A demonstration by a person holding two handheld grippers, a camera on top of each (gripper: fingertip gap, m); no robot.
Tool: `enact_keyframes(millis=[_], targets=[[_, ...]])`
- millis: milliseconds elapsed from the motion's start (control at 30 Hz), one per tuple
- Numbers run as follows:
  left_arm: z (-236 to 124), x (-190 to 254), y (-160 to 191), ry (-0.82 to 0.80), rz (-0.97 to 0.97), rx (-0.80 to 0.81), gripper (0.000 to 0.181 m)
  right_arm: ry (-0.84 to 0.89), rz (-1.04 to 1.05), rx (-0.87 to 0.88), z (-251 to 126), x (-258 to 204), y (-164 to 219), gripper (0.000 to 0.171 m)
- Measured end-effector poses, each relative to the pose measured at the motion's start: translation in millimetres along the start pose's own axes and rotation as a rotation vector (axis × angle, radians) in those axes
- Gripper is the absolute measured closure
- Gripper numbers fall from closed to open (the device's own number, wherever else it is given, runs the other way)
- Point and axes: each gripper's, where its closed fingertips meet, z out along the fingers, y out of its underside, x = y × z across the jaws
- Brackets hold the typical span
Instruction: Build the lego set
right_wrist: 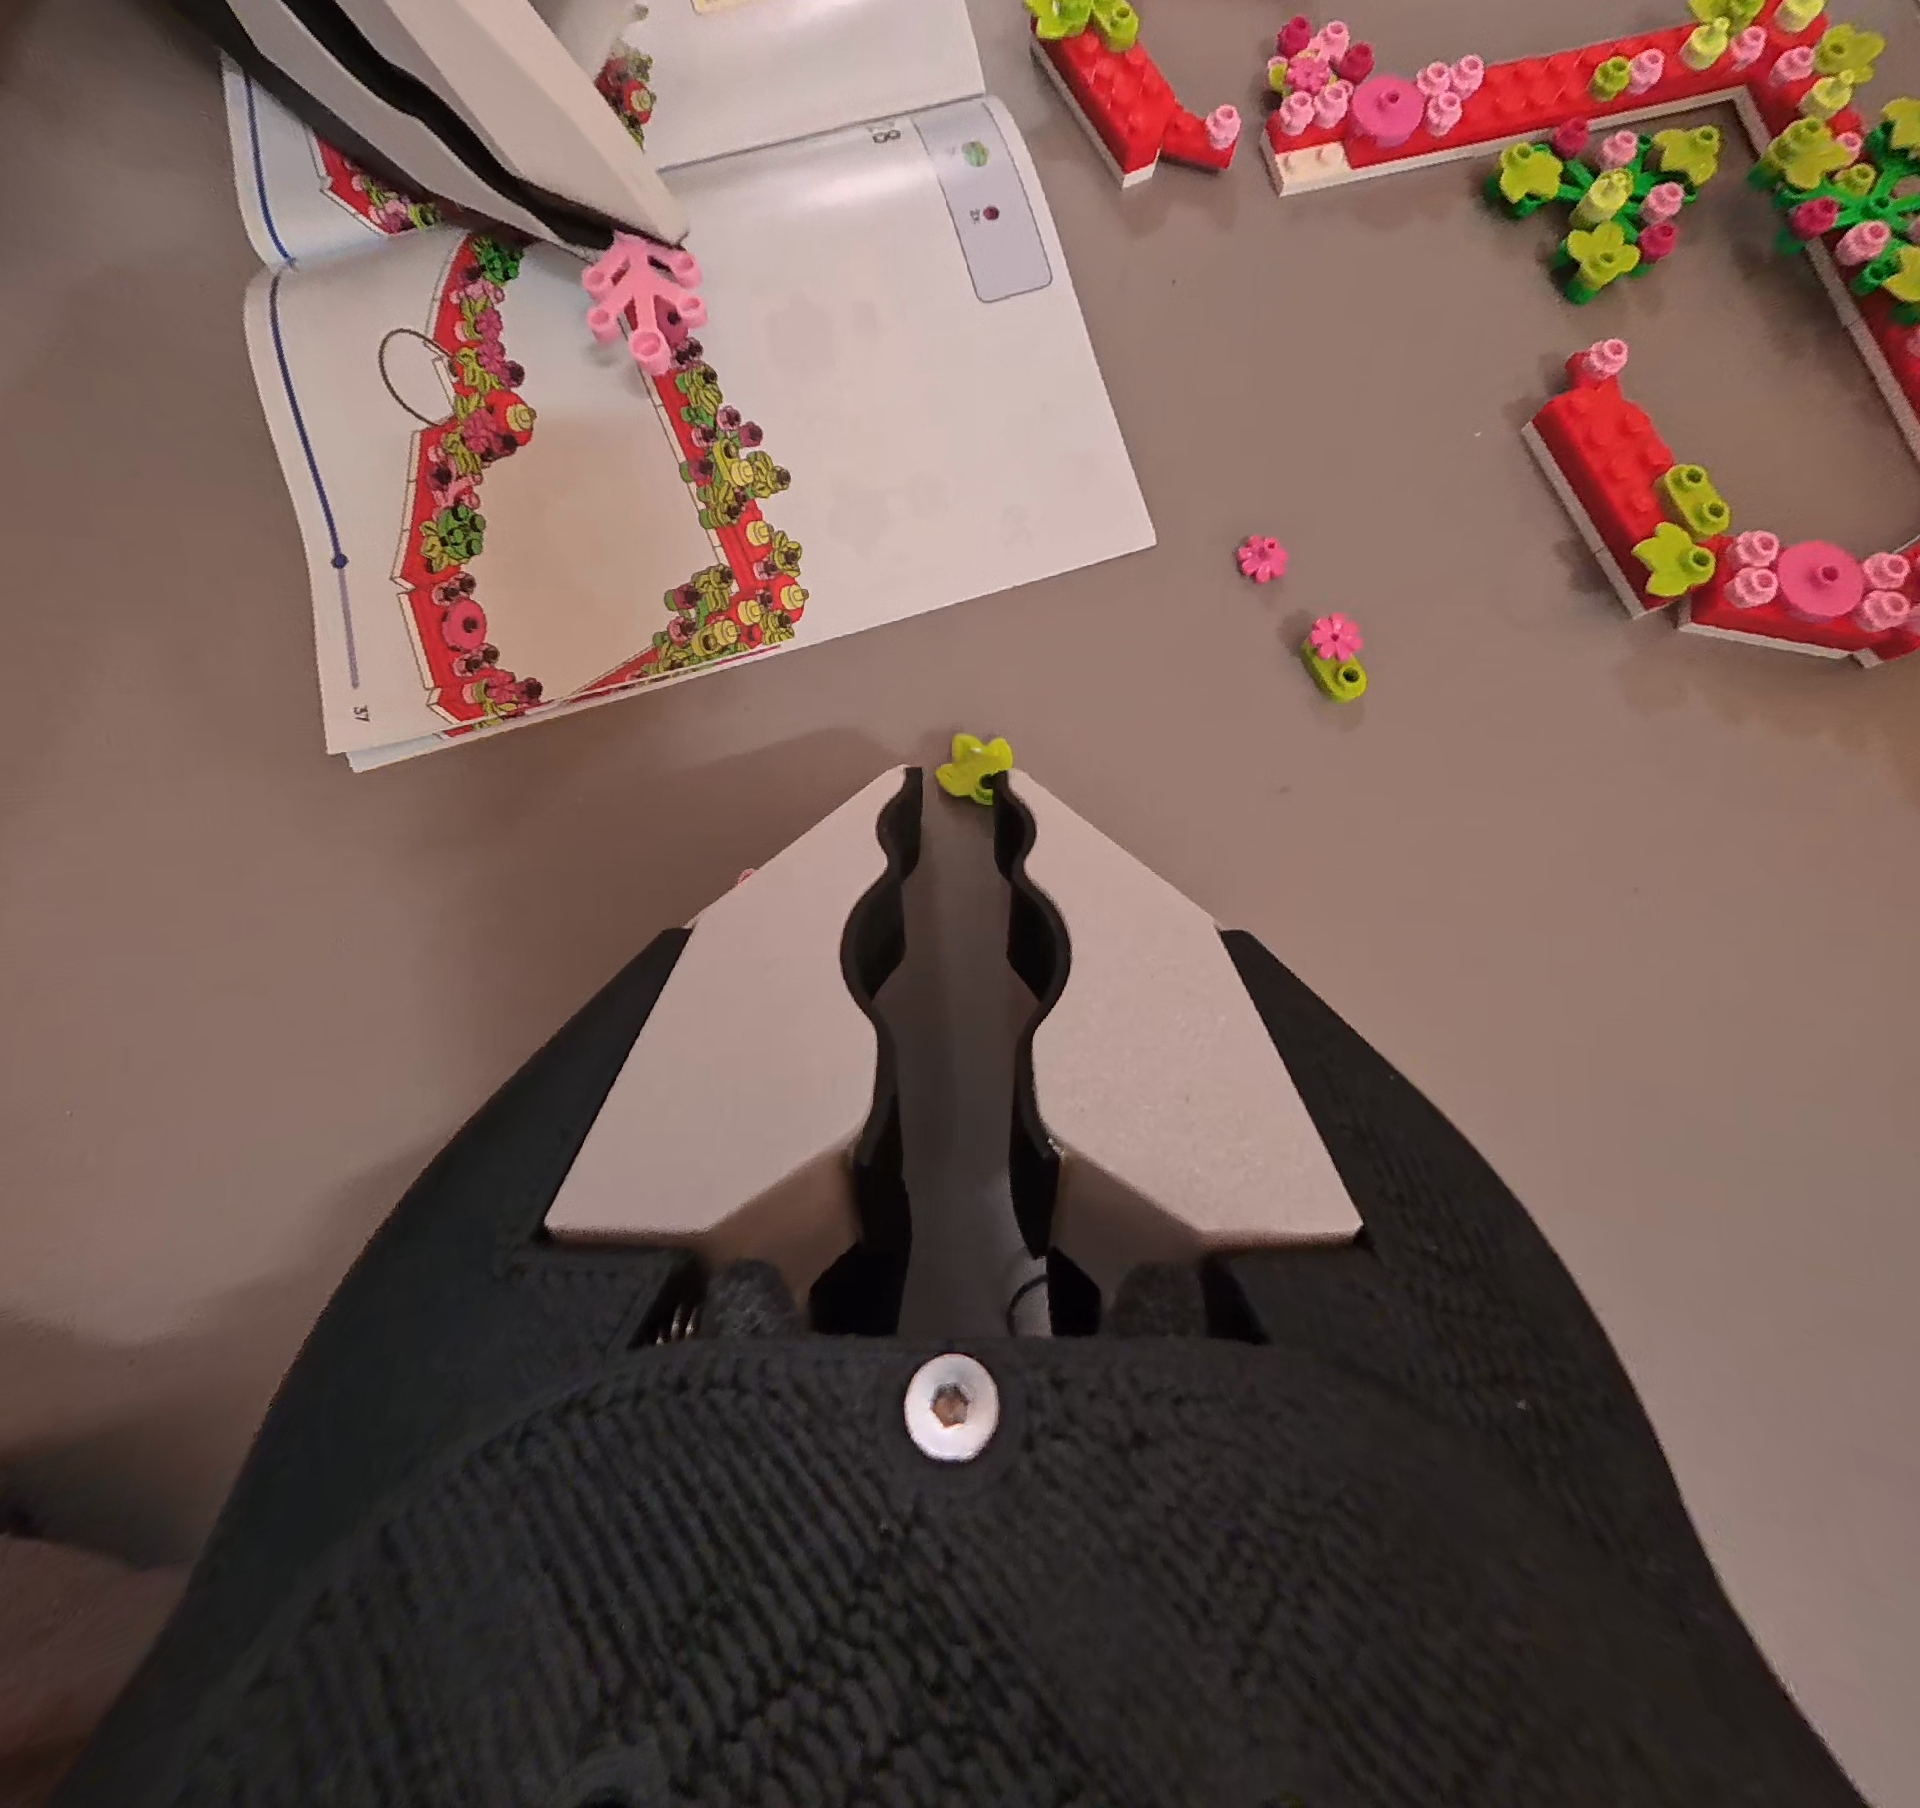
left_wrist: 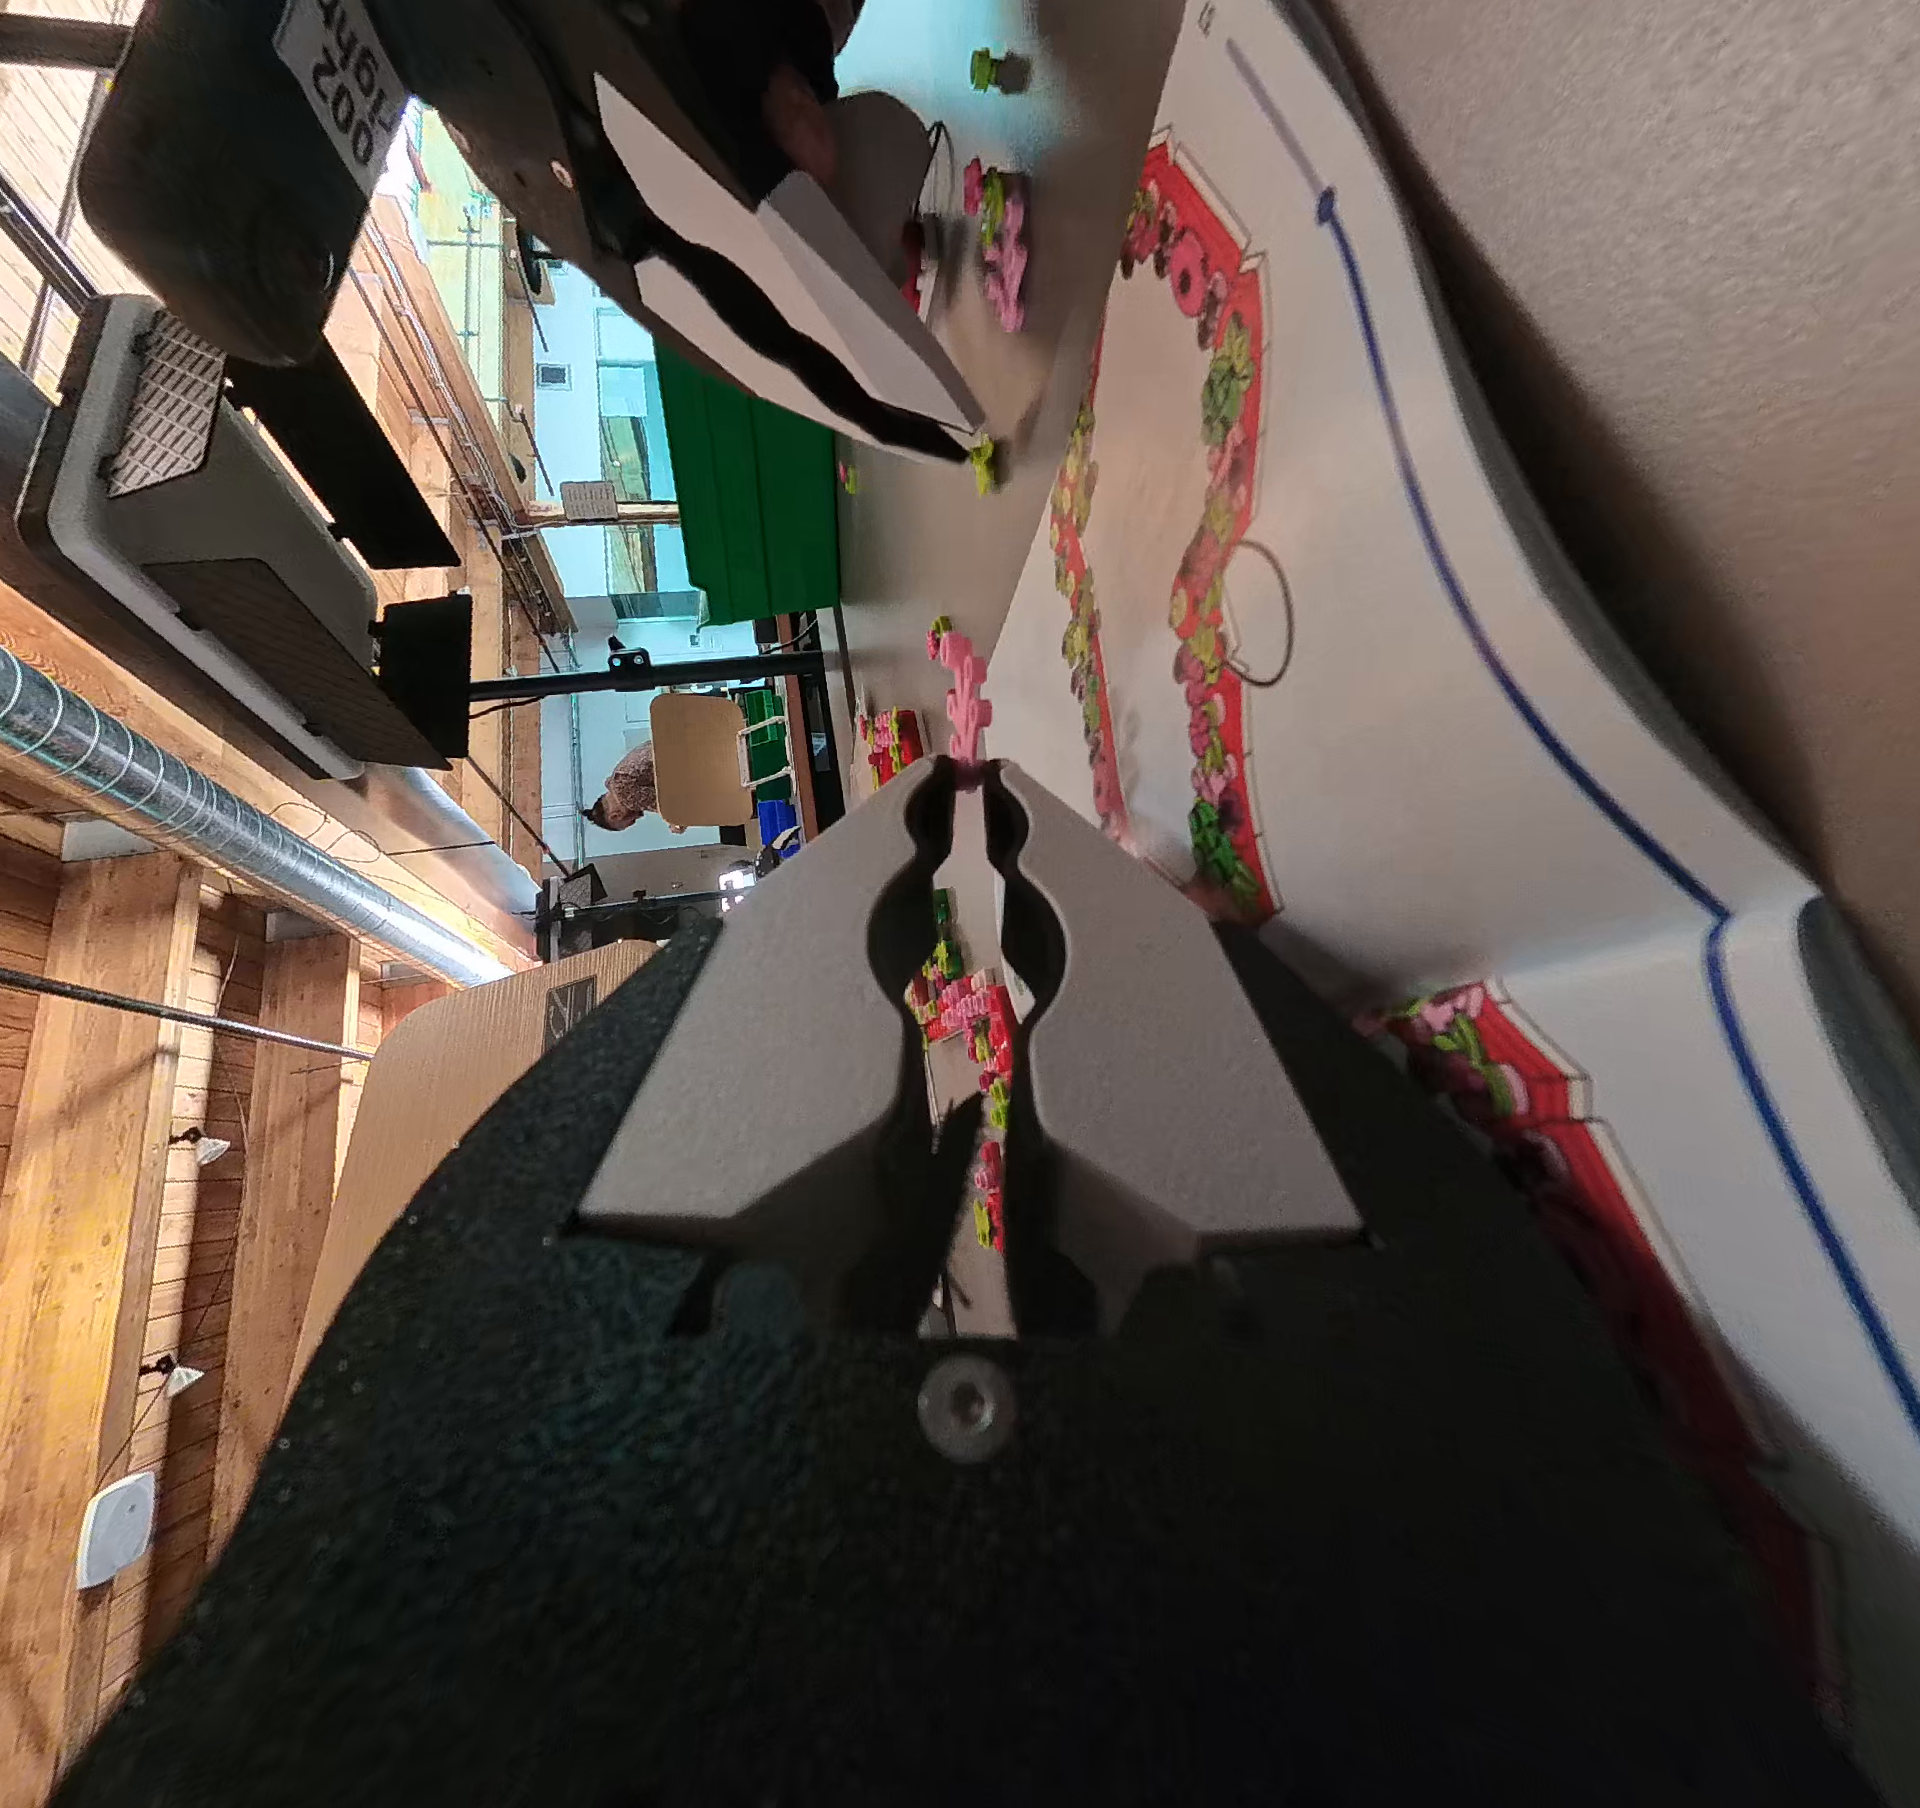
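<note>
My left gripper point(left_wrist: 968, 771) is shut on the stem of a pale pink branch piece point(left_wrist: 964, 693) and holds it over the open instruction booklet point(left_wrist: 1351, 615). In the right wrist view the left gripper point(right_wrist: 623, 236) and its pink branch piece point(right_wrist: 644, 298) show at the upper left, above the booklet point(right_wrist: 914, 428). My right gripper point(right_wrist: 958, 779) is low on the grey table, its jaws narrowly closed on a small lime green flower piece point(right_wrist: 971, 763). The left wrist view shows it point(left_wrist: 975, 449) from the side with the lime piece point(left_wrist: 983, 466) at its tips.
Red wall sections studded with pink and lime flowers lie at the upper right point(right_wrist: 1507, 85), top point(right_wrist: 1122, 75) and right point(right_wrist: 1621, 470). A loose pink flower point(right_wrist: 1260, 558) and a lime plate with a pink flower point(right_wrist: 1333, 659) lie between them and my right gripper. My hands' fingertips stand some 11 cm from each other.
</note>
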Motion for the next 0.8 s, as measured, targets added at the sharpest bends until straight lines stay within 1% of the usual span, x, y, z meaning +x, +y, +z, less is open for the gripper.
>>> enact_keyframes(millis=[233,367,467,633,733,800], targets=[[0.3,0.8,-0.3,0.004,0.004,0.001,0.178,0.041,-0.028,0.039,-3.7,6.1,-5.2,0.157],[0.4,1.2,-0.9,0.005,0.004,0.003,0.178,0.007,-0.018,0.033,0.5,4.7,-3.4,0.155],[0.2,0.5,-0.3,0.004,0.002,0.002,0.178,-0.006,-0.010,0.014,0.1,1.6,-0.1,0.156],[0.5,0.9,0.1,0.007,0.001,0.000,0.178,-0.001,-0.008,0.032,-3.9,0.8,-2.5,0.159],[0.7,1.4,-0.3,0.009,0.003,0.001,0.178,0.033,-0.031,0.033,-3.3,5.7,-3.7,0.154],[0.6,1.4,-0.3,0.009,0.002,0.001,0.178,0.026,-0.035,0.027,-1.4,5.0,-3.1,0.153]])
